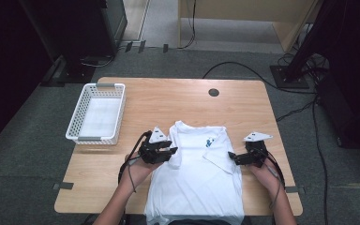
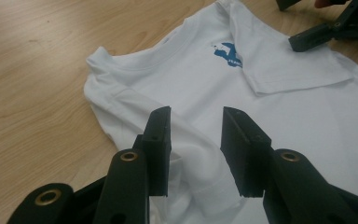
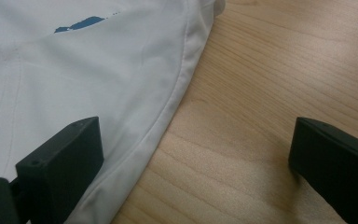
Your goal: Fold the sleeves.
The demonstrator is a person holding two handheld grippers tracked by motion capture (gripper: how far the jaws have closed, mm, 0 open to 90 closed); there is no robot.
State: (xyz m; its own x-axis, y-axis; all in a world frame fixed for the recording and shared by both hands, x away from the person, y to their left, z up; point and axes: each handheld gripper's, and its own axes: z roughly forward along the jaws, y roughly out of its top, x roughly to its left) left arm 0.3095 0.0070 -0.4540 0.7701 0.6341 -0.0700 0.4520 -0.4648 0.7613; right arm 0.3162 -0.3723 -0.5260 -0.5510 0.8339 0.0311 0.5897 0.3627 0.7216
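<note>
At the counter [image 1: 183, 96], I am partway through folding a white T-shirt [image 1: 201, 173] that lies flat and face up just ahead of both my tools, its collar on the far side and its hem hanging over the near edge. My left tool [image 2: 196, 140] stands partly spread above the shirt's left sleeve [image 2: 200, 186], which is already turned in over the body; cloth lies under the gap, but the pads do not press on it, so I judge this sleeve set down. My right tool [image 3: 191, 163] is spread wide and grips nothing, one jaw over the shirt's side seam [image 3: 177, 98], the other over bare wood beyond it. In the left gripper view the right sleeve [image 2: 284, 70] also lies folded across the chest, beside the small blue print [image 2: 228, 55], with my right tool past it. The step in hand, as I read it, is to take both side edges and bring them inward evenly. To do it well I should lower each tool until one jaw slides under the seam, pinch a single layer of the edge and not the tucked sleeve, lift only a little, and move both hands together so the cloth does not drag or bunch. A white basket [image 1: 96, 112] waits on the counter beyond my left tool, well apart from the shirt
</note>
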